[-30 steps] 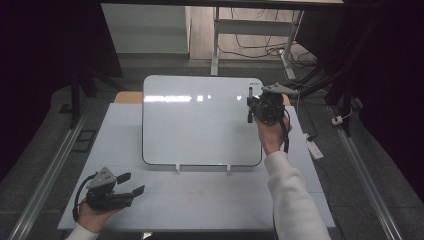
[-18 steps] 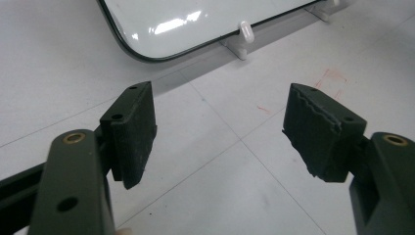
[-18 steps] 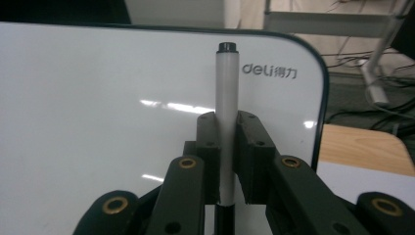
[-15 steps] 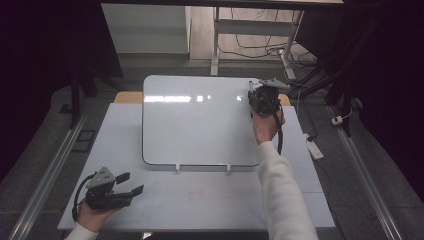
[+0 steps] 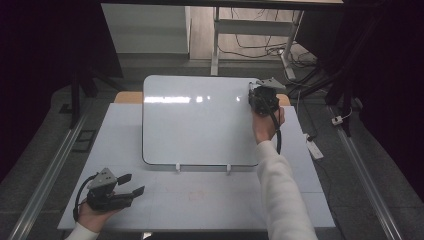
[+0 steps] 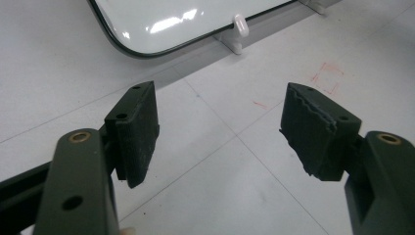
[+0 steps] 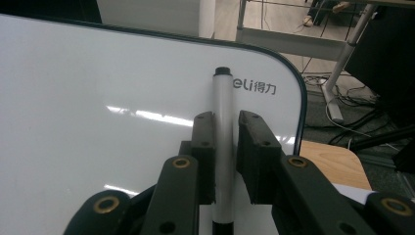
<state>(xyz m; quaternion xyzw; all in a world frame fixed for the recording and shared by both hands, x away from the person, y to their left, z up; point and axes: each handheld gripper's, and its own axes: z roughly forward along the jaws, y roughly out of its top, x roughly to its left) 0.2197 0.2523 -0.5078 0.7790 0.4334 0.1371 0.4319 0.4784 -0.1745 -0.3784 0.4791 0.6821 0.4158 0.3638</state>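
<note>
Marker: a slim white marker (image 7: 224, 147) with a black cap at its far end is seen standing between the jaws in the right gripper view; its lower end, dark, is cut off by the bottom edge.
Whiteboard: a glossy white whiteboard (image 5: 195, 125) with a thin dark rim and rounded corners is propped on two small white clips (image 5: 177, 167) near its front edge; a printed logo is seen at its far right corner, just beside the marker's cap.
Right gripper: the right gripper (image 5: 261, 97) is held over the board's far right corner, and its pads are closed on the marker's barrel. The jaws have just been easing apart slightly, with the marker between them and the left pad against it; a thin gap at the right pad cannot be ruled out.
Change: compared with a second ago, the right hand is seen shifted a little leftward and down onto the board's corner; over the last half second its place is unchanged.
Left gripper: the left gripper (image 5: 112, 192) is held low at the near left of the table (image 5: 210, 200), well apart from the board; its jaws are spread wide with nothing between them, and faint red marks (image 6: 327, 77) are seen on the tabletop beyond.
Position: the marker is gripped at mid-barrel, its cap pointing away from the hand toward the board's top edge.
</note>
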